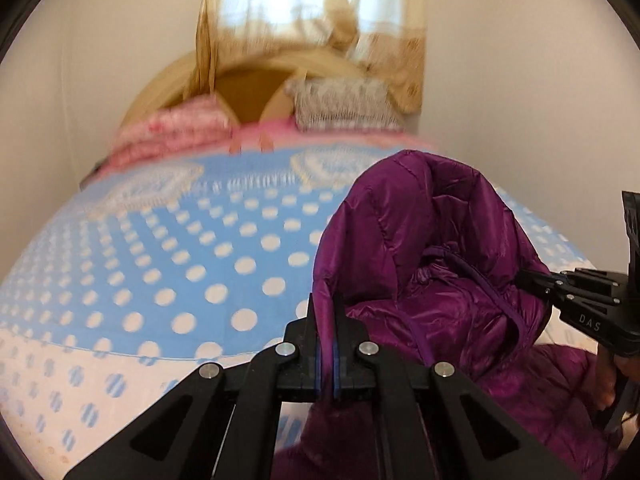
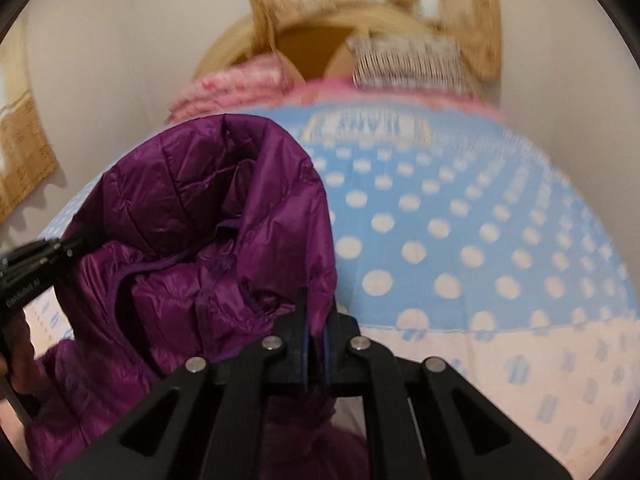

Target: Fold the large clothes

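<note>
**Entry: purple jacket, held up at two points over the bed**

Left gripper (image 1: 325, 312): black two-finger tool, jaws pressed together on a thin edge of the shiny purple quilted puffer jacket (image 1: 420, 248). The cloth runs down between the blue-edged pads.

Right gripper (image 2: 316, 314): same make, jaws likewise pinched on a jacket edge on the opposite side. In the left view it enters from the right border, and its tips meet the fabric.

Jacket: hangs between the two grips, its upper part arched and hollow, hood or collar uppermost, zip line visible in the slack middle. Lower part trails toward the near edge of the bed; whether it rests there cannot be told.

Handling, as judged: both pinches sit on single edges, so the grips should stay level and draw apart until the slack is gone, then lower the jacket flat onto the blue bedspread with white dots (image 1: 180, 264) before any crease is made. Slippery shell; a shallow pinch may slide out.

Containers: none in view. Beyond the jacket lie a folded pink quilt (image 1: 172, 132) and a grey patterned pillow (image 1: 344, 102) by the pale wooden headboard (image 1: 248, 88).
</note>
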### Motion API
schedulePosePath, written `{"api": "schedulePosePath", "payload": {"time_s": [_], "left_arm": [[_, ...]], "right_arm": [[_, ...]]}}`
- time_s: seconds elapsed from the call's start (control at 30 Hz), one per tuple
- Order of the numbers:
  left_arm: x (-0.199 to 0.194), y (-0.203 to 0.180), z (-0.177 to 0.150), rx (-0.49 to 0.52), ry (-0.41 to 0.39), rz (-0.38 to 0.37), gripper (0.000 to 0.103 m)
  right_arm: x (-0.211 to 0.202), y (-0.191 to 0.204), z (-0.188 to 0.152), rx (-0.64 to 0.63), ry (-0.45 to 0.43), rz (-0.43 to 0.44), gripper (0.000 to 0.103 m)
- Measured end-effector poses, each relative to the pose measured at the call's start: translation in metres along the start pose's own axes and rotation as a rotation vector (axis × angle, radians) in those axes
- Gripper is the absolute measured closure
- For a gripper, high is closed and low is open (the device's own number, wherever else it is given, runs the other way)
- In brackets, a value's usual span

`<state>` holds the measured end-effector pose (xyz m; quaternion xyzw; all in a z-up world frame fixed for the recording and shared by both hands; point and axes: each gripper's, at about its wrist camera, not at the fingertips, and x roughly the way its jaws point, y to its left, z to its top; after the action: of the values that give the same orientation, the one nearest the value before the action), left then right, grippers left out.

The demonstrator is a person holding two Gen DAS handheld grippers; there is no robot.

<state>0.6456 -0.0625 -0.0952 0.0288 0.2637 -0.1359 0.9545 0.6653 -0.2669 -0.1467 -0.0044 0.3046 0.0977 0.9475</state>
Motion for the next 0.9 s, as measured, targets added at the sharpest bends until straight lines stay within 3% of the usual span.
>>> {"api": "schedulePosePath", "payload": {"time_s": [0.1, 0.17, 0.23, 0.27, 0.3, 0.37, 0.43, 0.47, 0.57, 0.73, 0.9], "left_arm": [[-0.055, -0.011, -0.020, 0.036, -0.170, 0.011, 0.101], [-0.089, -0.022, -0.039, 0.094, -0.285, 0.061, 0.098], [-0.117, -0.029, -0.063, 0.111, -0.338, 0.049, 0.095], [-0.122, -0.032, -0.074, 0.138, -0.296, 0.038, 0.087], [-0.125, -0.034, -0.082, 0.163, -0.261, 0.043, 0.081], [-0.135, -0.031, -0.105, 0.177, -0.186, 0.039, 0.033], [-0.150, -0.022, -0.122, 0.144, -0.143, 0.017, 0.015], [-0.155, -0.016, -0.127, 0.123, -0.123, 0.004, 0.015], [-0.153, 0.003, -0.135, 0.041, -0.029, -0.004, 0.015], [-0.134, 0.027, -0.124, -0.121, 0.055, 0.081, 0.015], [-0.094, 0.024, -0.098, -0.357, 0.189, 0.005, 0.015]], "right_arm": [[-0.037, 0.009, -0.018, -0.040, -0.089, -0.006, 0.096], [-0.068, 0.013, -0.035, -0.068, -0.172, 0.005, 0.096], [-0.083, 0.019, -0.045, -0.084, -0.215, 0.051, 0.094], [-0.089, 0.019, -0.052, -0.099, -0.195, 0.084, 0.092], [-0.085, 0.022, -0.054, -0.115, -0.164, 0.090, 0.081], [-0.091, 0.016, -0.069, -0.134, -0.083, 0.102, 0.071], [-0.102, 0.004, -0.086, -0.130, -0.001, 0.110, 0.071], [-0.105, -0.002, -0.087, -0.126, 0.016, 0.110, 0.071], [-0.119, -0.015, -0.102, -0.097, 0.064, 0.078, 0.053], [-0.122, -0.018, -0.094, 0.050, 0.135, 0.038, 0.051], [-0.096, 0.001, -0.070, 0.322, 0.281, 0.175, 0.048]]}}
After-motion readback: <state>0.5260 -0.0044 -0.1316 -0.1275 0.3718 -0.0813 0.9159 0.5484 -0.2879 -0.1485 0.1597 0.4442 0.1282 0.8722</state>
